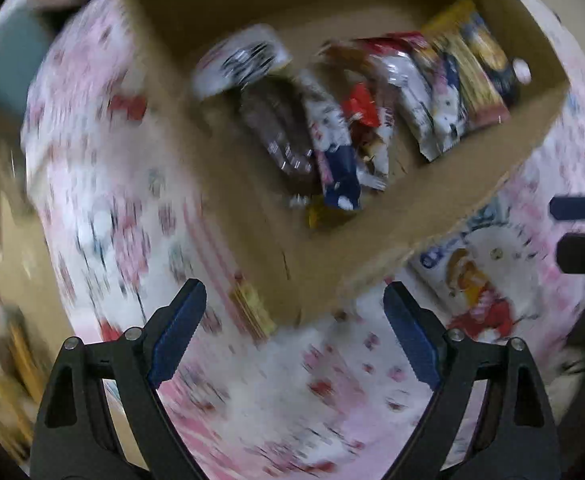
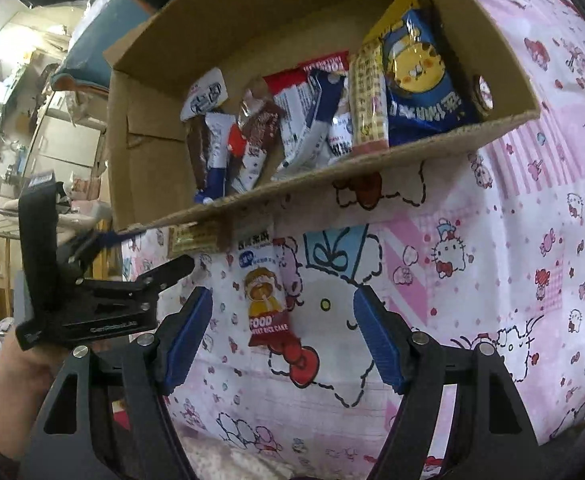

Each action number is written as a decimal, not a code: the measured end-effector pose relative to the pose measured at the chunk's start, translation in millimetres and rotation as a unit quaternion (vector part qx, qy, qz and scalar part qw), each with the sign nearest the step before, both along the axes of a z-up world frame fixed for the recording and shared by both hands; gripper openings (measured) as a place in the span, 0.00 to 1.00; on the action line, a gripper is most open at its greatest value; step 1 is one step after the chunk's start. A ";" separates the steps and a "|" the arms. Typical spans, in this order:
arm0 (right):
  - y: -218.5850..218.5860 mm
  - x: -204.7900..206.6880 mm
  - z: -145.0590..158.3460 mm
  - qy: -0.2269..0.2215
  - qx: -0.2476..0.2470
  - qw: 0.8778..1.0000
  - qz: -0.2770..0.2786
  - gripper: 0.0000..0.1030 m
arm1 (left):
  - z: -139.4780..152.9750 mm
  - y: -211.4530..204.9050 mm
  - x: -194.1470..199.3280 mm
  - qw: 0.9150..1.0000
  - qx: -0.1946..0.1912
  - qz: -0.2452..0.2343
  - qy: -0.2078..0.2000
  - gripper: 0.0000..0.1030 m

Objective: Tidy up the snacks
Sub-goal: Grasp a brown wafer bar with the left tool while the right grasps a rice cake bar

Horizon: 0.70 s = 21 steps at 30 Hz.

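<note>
A cardboard box [image 2: 412,160] stands on a pink cartoon-print cloth [image 2: 512,260] and holds several snack packets [image 2: 312,120]. It also shows, blurred, in the left wrist view [image 1: 252,208]. A rice cake packet [image 2: 266,300] lies on the cloth in front of the box, just ahead of my open, empty right gripper [image 2: 282,336]; it also shows in the left wrist view [image 1: 468,276]. A small yellow packet [image 2: 196,236] lies against the box's near wall, also visible in the left wrist view [image 1: 252,312]. My left gripper [image 1: 294,332] is open and empty, near the box corner; it also shows in the right wrist view [image 2: 144,256].
The left wrist view is motion-blurred. Cluttered shelves, boxes and furniture [image 2: 32,120] stand beyond the cloth's left edge. A teal cushion [image 2: 104,48] lies behind the box. The right gripper's fingers [image 1: 580,208] show at the right edge of the left wrist view.
</note>
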State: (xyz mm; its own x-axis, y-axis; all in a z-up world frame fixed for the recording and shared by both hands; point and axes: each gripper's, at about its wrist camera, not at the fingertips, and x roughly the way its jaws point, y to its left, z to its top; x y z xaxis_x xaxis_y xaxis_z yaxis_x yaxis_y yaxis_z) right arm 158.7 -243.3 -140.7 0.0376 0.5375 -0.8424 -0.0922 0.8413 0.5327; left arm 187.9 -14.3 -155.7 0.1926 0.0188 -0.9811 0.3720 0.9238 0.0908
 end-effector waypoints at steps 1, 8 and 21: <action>0.7 1.4 -2.8 0.009 0.008 1.000 -0.001 0.74 | -4.5 -3.8 1.6 1.000 0.003 -0.020 0.007 0.86; 3.7 0.2 -11.3 0.020 -0.007 1.000 0.006 0.74 | -31.9 4.5 8.4 0.998 -0.012 -0.029 0.063 0.48; 23.5 0.8 -16.3 0.032 -0.007 0.999 0.022 0.74 | -28.3 2.1 -55.4 0.985 -0.048 0.088 0.138 0.24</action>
